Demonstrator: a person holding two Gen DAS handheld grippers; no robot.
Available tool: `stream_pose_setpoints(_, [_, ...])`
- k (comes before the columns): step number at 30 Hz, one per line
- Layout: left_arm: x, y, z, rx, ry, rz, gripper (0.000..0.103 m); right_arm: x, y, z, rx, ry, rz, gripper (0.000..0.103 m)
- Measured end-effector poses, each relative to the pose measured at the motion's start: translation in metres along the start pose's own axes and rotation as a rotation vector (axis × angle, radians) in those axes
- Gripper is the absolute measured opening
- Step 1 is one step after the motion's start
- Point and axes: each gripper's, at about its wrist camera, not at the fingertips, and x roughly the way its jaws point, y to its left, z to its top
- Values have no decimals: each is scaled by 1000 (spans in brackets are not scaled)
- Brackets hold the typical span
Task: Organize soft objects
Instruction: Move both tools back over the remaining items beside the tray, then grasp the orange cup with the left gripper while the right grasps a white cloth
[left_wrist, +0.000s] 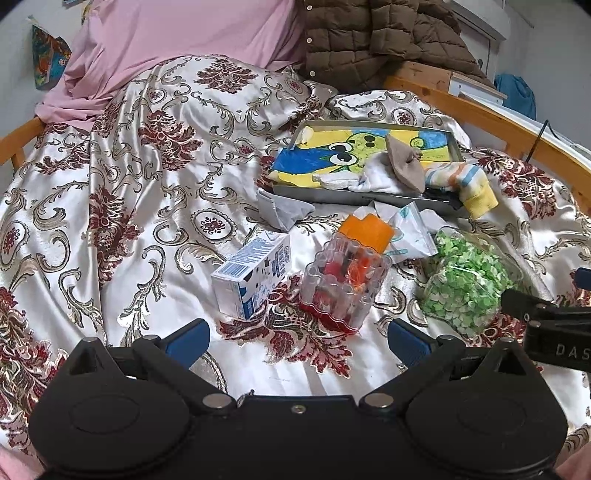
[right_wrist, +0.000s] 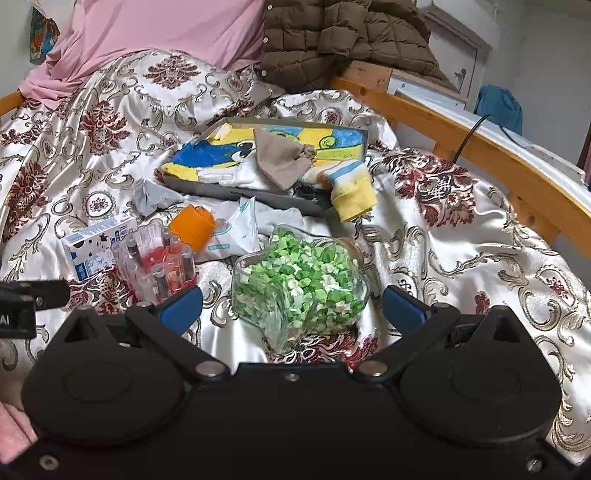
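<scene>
A grey metal tray (left_wrist: 325, 195) lies on the bed and holds a cartoon towel (left_wrist: 332, 151), a beige sock (left_wrist: 404, 166), a white sock (left_wrist: 373, 177) and a striped sock with a yellow cuff (left_wrist: 469, 188) that hangs over the tray's near corner. Just left of the tray, a grey sock (left_wrist: 280, 210) lies loose on the bedspread. My left gripper (left_wrist: 297, 339) is open and empty, low in front of a clear container. My right gripper (right_wrist: 291, 306) is also open, its fingers on either side of a jar of green bits (right_wrist: 299, 284) without touching it.
In front of the tray lie a milk carton (left_wrist: 251, 273), a clear container with an orange lid (left_wrist: 347, 277) and a tissue packet (left_wrist: 410, 232). The patterned bedspread (left_wrist: 147, 184) spreads left. A wooden bed rail (right_wrist: 480, 147), pink pillow (left_wrist: 177, 33) and brown jacket (left_wrist: 369, 33) border the bed.
</scene>
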Motion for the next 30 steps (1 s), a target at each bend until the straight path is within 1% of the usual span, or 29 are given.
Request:
stream_pose_setpoints(4, [12, 1, 7, 30, 11, 12, 102, 11, -2, 6, 25, 25, 38, 102])
stream_pose_setpoints(6, [17, 1, 12, 48, -11, 10, 102, 17, -6, 13, 45, -2, 31, 102])
stream_pose_setpoints(9, [22, -2, 19, 65, -53, 3, 102, 30, -9, 24, 12, -52, 16, 102])
stream_pose_setpoints(11, [27, -4, 23, 76, -64, -16, 102, 42, -13, 32, 17, -65, 48, 102])
stream_pose_setpoints(15, [38, -10, 31, 111, -103, -48, 102, 71, -24, 45, 71, -52, 144, 102])
stream_pose_setpoints(17, [43, -14, 34, 144, -133, -61, 102, 81, -26, 49, 78, -61, 164, 102])
stream_pose_setpoints(21, [58, -20, 43, 246, -223, -129, 102, 90, -28, 57, 42, -105, 185, 102])
stream_pose_setpoints(23, [66, -21, 46, 292, -263, -166, 102, 99, -28, 65, 41, -110, 199, 102])
stream_pose_setpoints(27, [84, -25, 55, 369, -271, -238, 102, 123, -35, 79, 83, -76, 267, 102])
stream_pose_setpoints(30, [96, -30, 58, 420, -256, -280, 102, 142, -35, 89, 104, -49, 301, 102])
